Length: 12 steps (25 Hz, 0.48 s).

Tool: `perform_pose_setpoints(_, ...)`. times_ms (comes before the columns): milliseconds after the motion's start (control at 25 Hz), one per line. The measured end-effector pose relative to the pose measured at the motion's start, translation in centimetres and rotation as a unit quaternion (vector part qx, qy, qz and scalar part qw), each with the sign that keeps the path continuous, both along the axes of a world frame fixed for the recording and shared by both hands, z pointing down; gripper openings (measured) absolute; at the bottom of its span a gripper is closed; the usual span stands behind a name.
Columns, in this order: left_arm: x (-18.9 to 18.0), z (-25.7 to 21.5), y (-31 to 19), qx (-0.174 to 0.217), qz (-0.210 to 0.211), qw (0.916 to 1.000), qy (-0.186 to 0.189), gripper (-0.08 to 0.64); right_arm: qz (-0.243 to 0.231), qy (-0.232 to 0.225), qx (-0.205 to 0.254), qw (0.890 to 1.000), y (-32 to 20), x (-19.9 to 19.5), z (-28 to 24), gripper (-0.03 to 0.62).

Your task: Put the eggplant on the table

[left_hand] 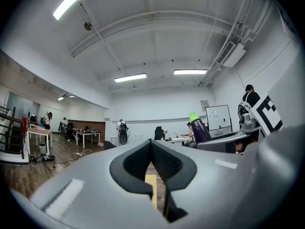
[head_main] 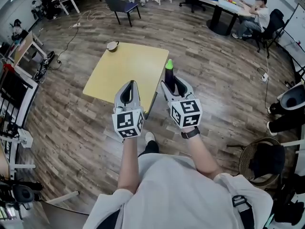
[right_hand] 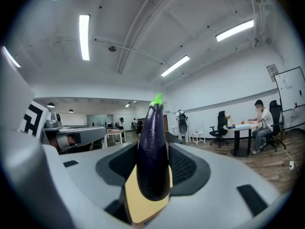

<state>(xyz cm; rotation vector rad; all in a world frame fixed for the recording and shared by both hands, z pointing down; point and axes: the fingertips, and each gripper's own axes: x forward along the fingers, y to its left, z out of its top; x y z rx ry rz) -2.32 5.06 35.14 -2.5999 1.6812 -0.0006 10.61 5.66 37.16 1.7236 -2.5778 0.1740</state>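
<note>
A dark purple eggplant (right_hand: pixel 153 128) with a green cap stands upright between the pads of my right gripper (right_hand: pixel 153 147), which is shut on it. In the head view the eggplant (head_main: pixel 168 67) and the right gripper (head_main: pixel 170 81) hang over the near right edge of the yellow table (head_main: pixel 119 66). My left gripper (head_main: pixel 131 83) is beside it to the left, near the table's front edge. Its jaws are shut, tips touching, with nothing held (left_hand: pixel 150 144). The left gripper view shows the eggplant (left_hand: pixel 199 128) off to the right.
A small bowl (head_main: pixel 112 45) sits at the table's far left corner. A blue chair (head_main: pixel 125 6) stands beyond the table. A person (head_main: pixel 252 15) sits at a desk far right. A wicker basket (head_main: pixel 261 161) is on the wooden floor at my right.
</note>
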Motion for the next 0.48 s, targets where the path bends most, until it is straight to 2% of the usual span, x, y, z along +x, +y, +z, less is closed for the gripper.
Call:
perform_pose_setpoints(160,-2.6,-0.7,-6.1,0.003,0.002,0.9999,0.012,0.009,0.000,0.006,0.000,1.000,-5.8,-2.6,-0.7,0.198)
perform_pose_setpoints(480,-7.8,0.3,-16.4,0.002,0.007,0.9999,0.008,0.009,-0.013,0.023,-0.007,1.000,-16.7,-9.1,0.3,0.198)
